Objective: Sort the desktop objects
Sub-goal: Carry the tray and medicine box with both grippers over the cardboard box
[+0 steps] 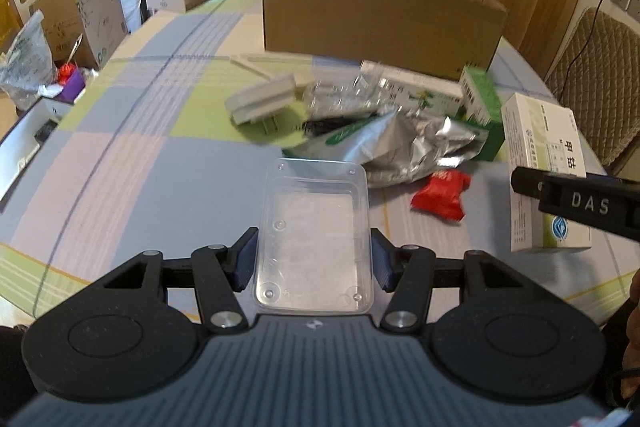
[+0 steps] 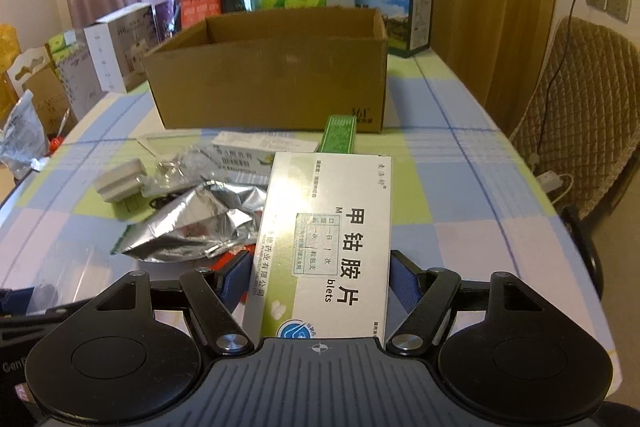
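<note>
Your left gripper (image 1: 314, 259) is clamping a clear plastic tray (image 1: 314, 233), its blue pads (image 1: 245, 259) pressing against the tray's two long sides near the end closest to you. The tray is reaching forward past the fingertips, out over the checked tablecloth (image 1: 140, 155).

Your right gripper (image 2: 320, 281) is gripping a white medicine box (image 2: 326, 235) printed with large Chinese characters, the two fingers closing on its long edges. The box is running lengthwise between the fingers, its far end pointing toward the open cardboard box (image 2: 272, 75) standing well beyond on the table.

Between the two grippers a loose pile is lying on the cloth: a crumpled silver foil pouch (image 1: 400, 147), a red snack packet (image 1: 442, 195) just beside it, a green carton (image 1: 482, 111), a white-and-green carton (image 1: 416, 87) behind the pouch, a scrap of clear wrapping (image 1: 340, 99) and a white plug adapter (image 1: 264, 99). The red packet is sitting just to the right of the tray's far half, and the foil pouch is lying just past the tray's far corner.
</note>
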Demonstrator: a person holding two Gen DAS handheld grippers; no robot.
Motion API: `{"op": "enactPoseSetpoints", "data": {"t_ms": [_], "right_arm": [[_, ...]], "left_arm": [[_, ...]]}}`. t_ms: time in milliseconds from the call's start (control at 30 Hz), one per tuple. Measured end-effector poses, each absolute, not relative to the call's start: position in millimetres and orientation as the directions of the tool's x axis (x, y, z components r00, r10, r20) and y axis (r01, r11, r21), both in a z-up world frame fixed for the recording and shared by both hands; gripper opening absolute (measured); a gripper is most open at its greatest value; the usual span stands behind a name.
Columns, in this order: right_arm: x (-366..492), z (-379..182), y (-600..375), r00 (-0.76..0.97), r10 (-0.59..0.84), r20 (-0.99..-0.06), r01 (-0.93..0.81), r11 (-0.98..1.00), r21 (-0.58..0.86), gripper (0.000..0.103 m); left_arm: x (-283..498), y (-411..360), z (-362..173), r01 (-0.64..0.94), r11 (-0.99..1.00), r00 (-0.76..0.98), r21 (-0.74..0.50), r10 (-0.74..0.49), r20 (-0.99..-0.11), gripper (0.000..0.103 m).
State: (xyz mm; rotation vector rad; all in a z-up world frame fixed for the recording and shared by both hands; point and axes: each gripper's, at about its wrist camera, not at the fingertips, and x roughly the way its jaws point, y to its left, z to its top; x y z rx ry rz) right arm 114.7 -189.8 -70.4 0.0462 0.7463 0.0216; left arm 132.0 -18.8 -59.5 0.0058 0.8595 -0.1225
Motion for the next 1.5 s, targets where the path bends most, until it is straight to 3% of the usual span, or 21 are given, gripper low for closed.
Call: {"op": "enactPoseSetpoints", "data": {"t_ms": [633, 1067, 1500], "right_arm": [[143, 21, -200, 0.784, 0.116, -0.61, -0.076, 0.993, 0.091, 0.069], [265, 50, -218, 0.767, 0.143, -0.625, -0.133, 0.989, 0.062, 0.069], [388, 32, -217, 0.714, 0.126, -0.689, -0.12, 0.991, 0.057, 0.069]], "left_arm": [[188, -31, 35, 0.229, 0.973, 0.724, -0.037, -0.196, -0.661, 0.052], [313, -49, 70, 0.305, 0.951, 0.737, 0.045, -0.206, -0.644, 0.052], [426, -63, 59, 0.325, 0.946, 0.7, -0.003, -0.243, -0.672, 0.052]]}}
